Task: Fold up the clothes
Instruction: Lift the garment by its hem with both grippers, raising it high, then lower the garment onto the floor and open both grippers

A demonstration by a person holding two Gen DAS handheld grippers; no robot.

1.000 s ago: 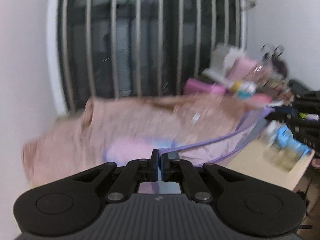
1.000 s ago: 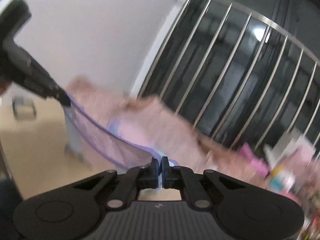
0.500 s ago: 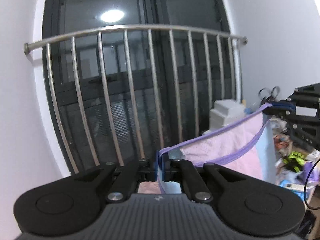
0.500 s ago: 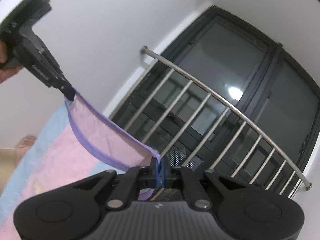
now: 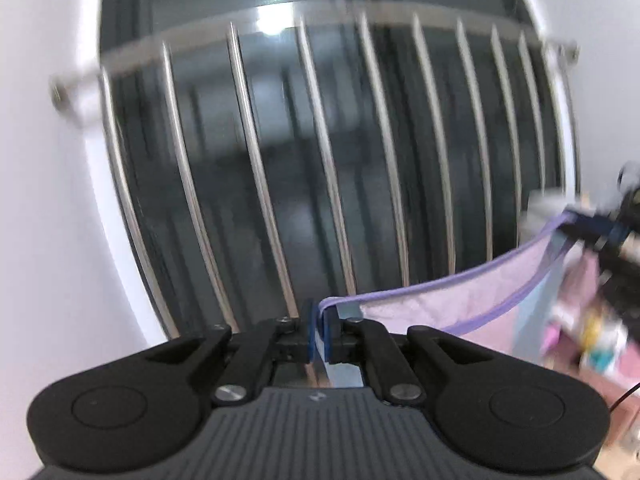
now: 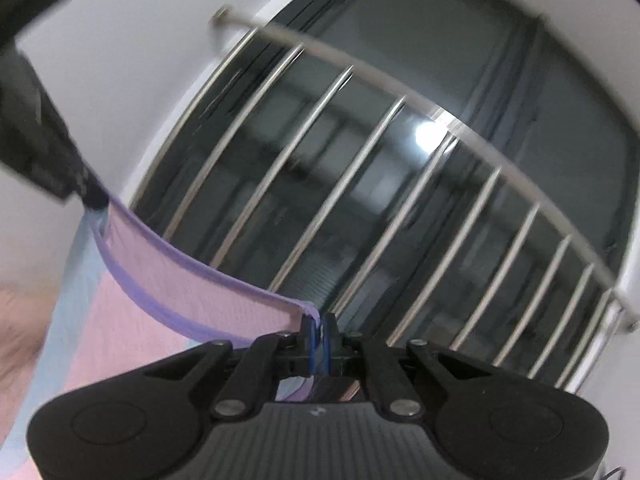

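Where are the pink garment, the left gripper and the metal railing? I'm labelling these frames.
pink garment (image 5: 432, 312): left wrist view, mesh panel under the purple hem.
left gripper (image 5: 319, 334): left wrist view, between its fingertips, clamped on the hem.
metal railing (image 6: 332, 196): right wrist view, one upright bar.

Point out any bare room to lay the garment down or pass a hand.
No bare surface shows. The garment hangs stretched between the left gripper and right gripper; open air lies between its purple hem and the window railing. Clutter crowds the right edge.
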